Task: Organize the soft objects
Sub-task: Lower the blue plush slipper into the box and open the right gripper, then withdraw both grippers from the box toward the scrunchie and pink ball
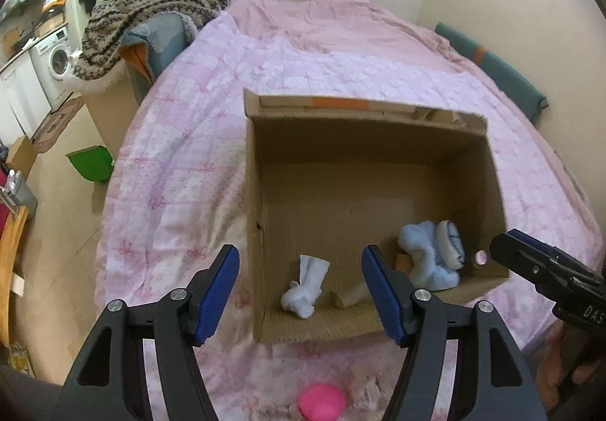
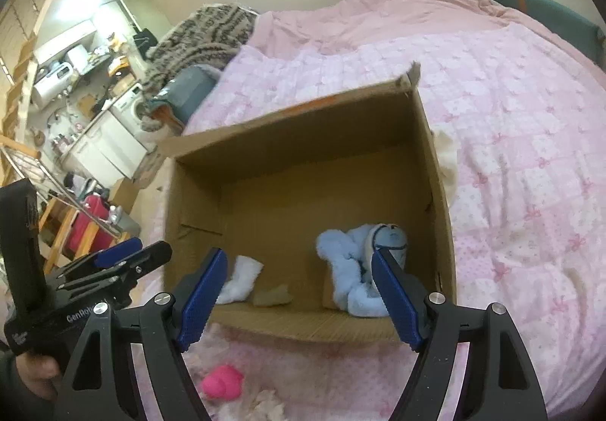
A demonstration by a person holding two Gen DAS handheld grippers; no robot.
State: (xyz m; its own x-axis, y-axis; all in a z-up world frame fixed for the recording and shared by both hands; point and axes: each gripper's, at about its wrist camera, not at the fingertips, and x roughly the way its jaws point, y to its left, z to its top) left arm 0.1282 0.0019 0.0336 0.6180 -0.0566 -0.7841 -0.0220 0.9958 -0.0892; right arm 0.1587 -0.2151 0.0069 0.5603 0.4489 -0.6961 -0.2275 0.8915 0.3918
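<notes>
An open cardboard box (image 1: 253, 194) (image 2: 435, 171) stands on the pink bed. Inside lie a white sock (image 1: 306, 288) (image 2: 240, 279), a fluffy light-blue soft item (image 1: 431, 250) (image 2: 348, 262) and a small beige piece (image 2: 272, 295). A pink soft object (image 1: 321, 402) (image 2: 221, 381) and a pale fluffy item (image 2: 269, 402) lie on the quilt in front of the box. My left gripper (image 1: 301, 296) is open and empty above the box's near edge. My right gripper (image 2: 299, 298) is open and empty above the same edge. Each shows in the other's view, the right (image 1: 545, 265) and the left (image 2: 125, 258).
The pink quilt (image 1: 197, 125) covers the bed. A patterned knitted blanket (image 1: 151, 8) is heaped at the bed's far left corner. A cream fluffy item (image 2: 445, 159) lies beside the box's right wall. A green bin (image 1: 91, 163) and a washing machine (image 1: 57, 61) stand left of the bed.
</notes>
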